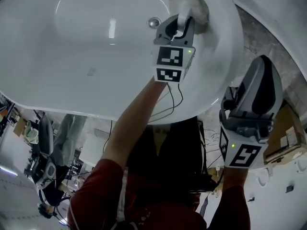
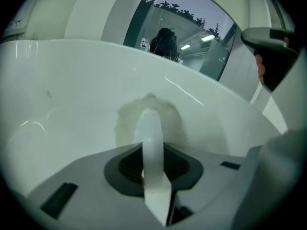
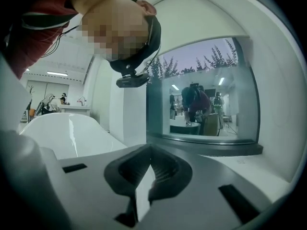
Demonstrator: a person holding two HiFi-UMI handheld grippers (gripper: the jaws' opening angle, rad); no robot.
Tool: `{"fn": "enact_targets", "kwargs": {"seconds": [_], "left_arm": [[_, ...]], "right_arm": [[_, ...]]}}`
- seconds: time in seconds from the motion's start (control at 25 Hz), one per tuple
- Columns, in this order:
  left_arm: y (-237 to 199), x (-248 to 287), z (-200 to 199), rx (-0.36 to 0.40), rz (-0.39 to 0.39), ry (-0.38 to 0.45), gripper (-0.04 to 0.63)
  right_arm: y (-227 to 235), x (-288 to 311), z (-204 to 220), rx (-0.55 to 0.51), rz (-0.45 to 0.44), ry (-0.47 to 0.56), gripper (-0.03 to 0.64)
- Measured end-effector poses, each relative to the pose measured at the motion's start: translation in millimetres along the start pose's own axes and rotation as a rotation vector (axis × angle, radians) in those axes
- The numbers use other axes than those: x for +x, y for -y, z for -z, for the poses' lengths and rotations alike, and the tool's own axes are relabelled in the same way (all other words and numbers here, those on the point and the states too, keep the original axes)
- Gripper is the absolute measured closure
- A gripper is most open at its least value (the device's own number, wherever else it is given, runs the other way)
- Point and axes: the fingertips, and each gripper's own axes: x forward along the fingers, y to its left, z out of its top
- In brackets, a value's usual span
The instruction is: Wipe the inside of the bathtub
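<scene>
The white bathtub (image 1: 72, 56) fills the upper head view, with a round chrome drain knob (image 1: 154, 22) in its basin. My left gripper (image 1: 182, 25) is inside the tub, shut on the white strap of a fluffy white wiping pad (image 1: 194, 4). The pad is pressed against the tub's inner wall on the right. In the left gripper view the strap (image 2: 152, 143) runs between the jaws, and the pad (image 2: 148, 116) lies flat on the tub wall (image 2: 72, 104). My right gripper (image 1: 261, 66) hangs outside the tub to the right, jaws together on nothing (image 3: 144, 176).
Speckled floor (image 1: 283, 71) lies right of the tub, with a cardboard box (image 1: 288, 138) further out. Thin cables (image 1: 172, 104) trail from the left gripper over the tub rim. The right gripper view shows the tub rim (image 3: 62, 133) and a glass window (image 3: 206, 99) with people behind it.
</scene>
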Motion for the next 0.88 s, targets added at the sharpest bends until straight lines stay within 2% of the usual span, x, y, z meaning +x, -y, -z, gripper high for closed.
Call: {"fn": "enact_targets", "kwargs": {"seconds": [0.2, 0.36, 0.52, 0.76, 0.88], "left_arm": [[-45.4, 27.7, 37.4, -0.018, -0.039, -0.05, 0.503], [-73.3, 54.3, 68.3, -0.043, -0.076, -0.099, 0.503], [-91.5, 75.3, 95.6, -0.025, -0.095, -0.146, 0.503], [-125.1, 103.6, 142.0, -0.044, -0.123, -0.285, 0.503], [-135.4, 111.3, 152.0, -0.032, -0.142, -0.316, 0.503]], "right_arm": [[-18.0, 13.1, 6.3, 0.022, -0.024, 0.014, 0.606], [-28.5, 20.8, 11.8, 0.028, -0.085, 0.013, 0.606], [-35.1, 14.5, 17.0, 0.043, -0.129, -0.006, 0.606], [-39.6, 21.5, 14.7, 0.05, -0.108, 0.032, 0.606], [-41.5, 21.6, 21.0, 0.048, -0.11, 0.022, 0.606]]}}
